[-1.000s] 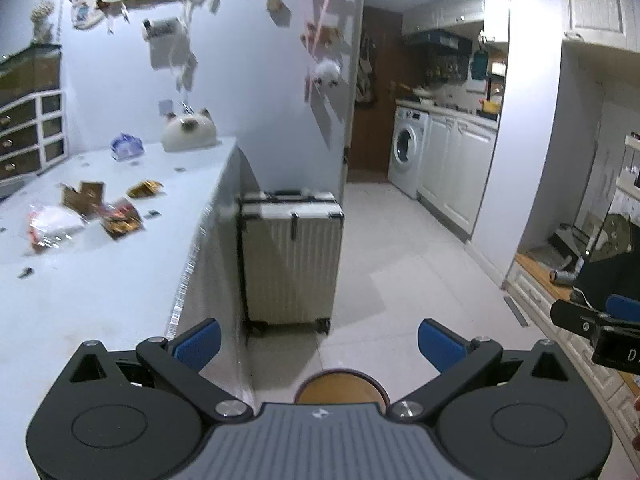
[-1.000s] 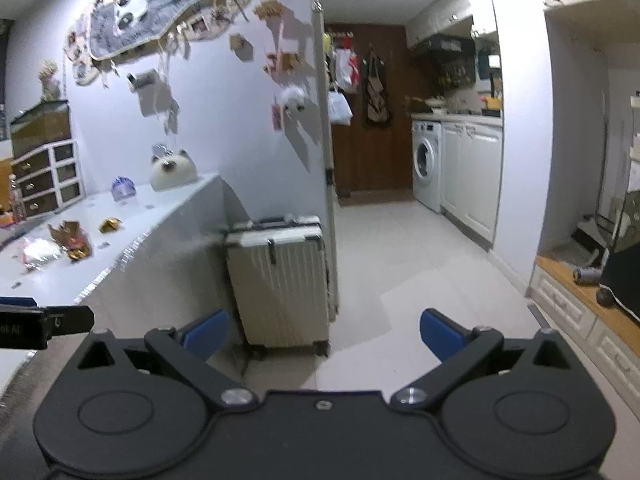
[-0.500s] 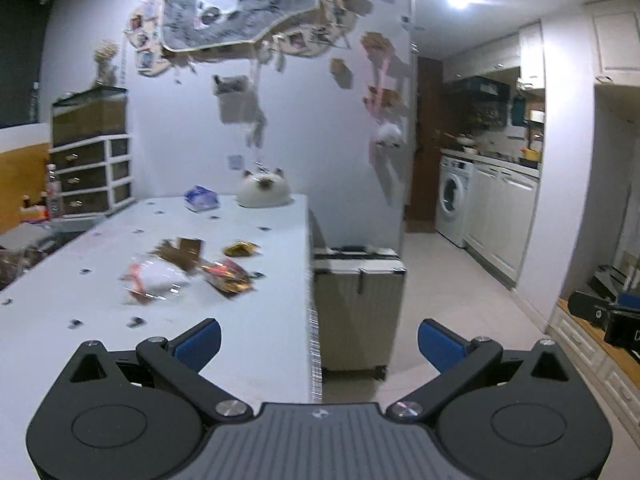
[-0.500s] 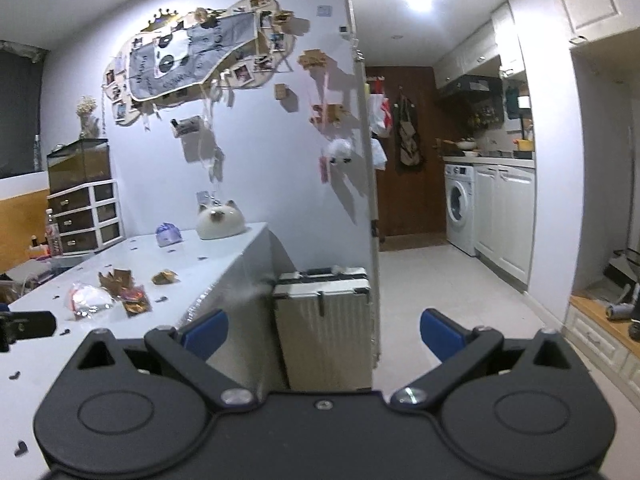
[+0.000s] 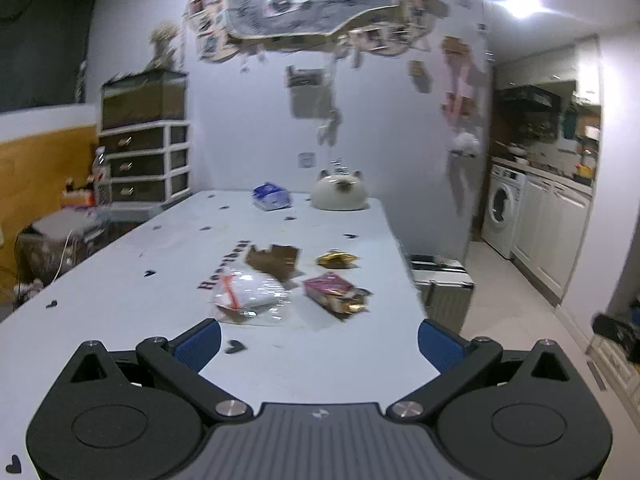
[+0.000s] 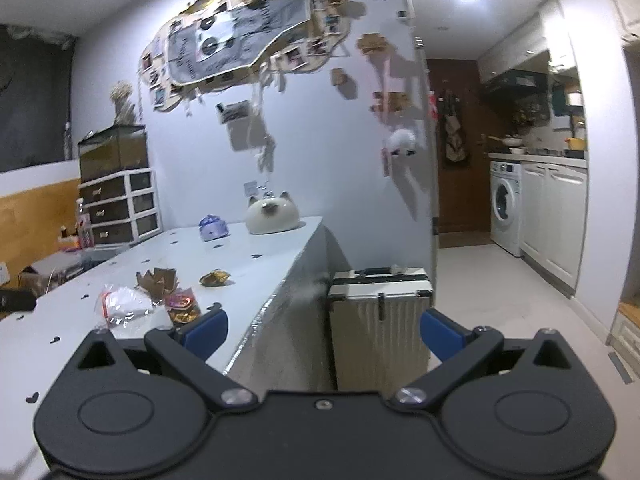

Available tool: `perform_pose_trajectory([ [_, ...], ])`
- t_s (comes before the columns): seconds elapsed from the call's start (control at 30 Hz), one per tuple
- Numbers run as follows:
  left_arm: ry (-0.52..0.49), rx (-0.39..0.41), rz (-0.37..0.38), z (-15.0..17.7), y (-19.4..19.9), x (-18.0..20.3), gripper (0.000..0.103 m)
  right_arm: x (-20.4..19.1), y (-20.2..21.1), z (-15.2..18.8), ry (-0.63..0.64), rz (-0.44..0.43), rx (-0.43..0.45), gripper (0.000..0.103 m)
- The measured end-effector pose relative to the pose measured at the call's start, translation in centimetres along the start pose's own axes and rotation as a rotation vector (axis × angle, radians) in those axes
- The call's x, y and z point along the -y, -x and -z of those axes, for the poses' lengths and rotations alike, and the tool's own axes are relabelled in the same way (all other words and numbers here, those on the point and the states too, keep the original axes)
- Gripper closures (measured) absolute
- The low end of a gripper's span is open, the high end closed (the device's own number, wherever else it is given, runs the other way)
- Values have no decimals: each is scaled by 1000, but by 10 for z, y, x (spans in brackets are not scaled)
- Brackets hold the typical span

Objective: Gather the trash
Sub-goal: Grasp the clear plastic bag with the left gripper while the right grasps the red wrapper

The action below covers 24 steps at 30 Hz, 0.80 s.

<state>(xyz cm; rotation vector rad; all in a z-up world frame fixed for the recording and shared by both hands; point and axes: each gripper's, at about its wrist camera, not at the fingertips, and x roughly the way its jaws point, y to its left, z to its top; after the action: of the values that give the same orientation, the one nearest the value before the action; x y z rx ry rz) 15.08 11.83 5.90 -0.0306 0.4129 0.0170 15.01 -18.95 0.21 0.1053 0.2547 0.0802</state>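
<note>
With both the left tongs and right tongs spread and empty, the clear plastic bag on the table should be approached low and pinched at its crumpled middle.

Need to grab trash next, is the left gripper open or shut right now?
Open. The left gripper has its blue fingertips spread wide apart with nothing between them, short of the clear plastic bag.
</note>
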Motion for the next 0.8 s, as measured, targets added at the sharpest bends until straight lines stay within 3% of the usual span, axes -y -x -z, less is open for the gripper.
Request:
perform_pose_trajectory([
  [0.2,-11,-13,-26,-22,-55,-41,0,-26,-43,1,19,-14,-41,0],
  [0.33,-35,-16,14,-33,-98,-57,0,-34,-68,5,-23,-38,-65,0],
  [0.43,65,-32,47,-39,-131,-73,0,-43,-85,8,-12,-53,-79,0],
  [0.6,265,-43,55,-40,-177,-98,2,-64,-109,15,56,8,-112,0],
  [0.73,295,-55,38,-37,-205,-111,11,-75,-124,14,139,-79,-79,0],
  [0.8,329,-60,65,-33,-215,-120,17,-79,-135,7,147,-148,-76,0],
])
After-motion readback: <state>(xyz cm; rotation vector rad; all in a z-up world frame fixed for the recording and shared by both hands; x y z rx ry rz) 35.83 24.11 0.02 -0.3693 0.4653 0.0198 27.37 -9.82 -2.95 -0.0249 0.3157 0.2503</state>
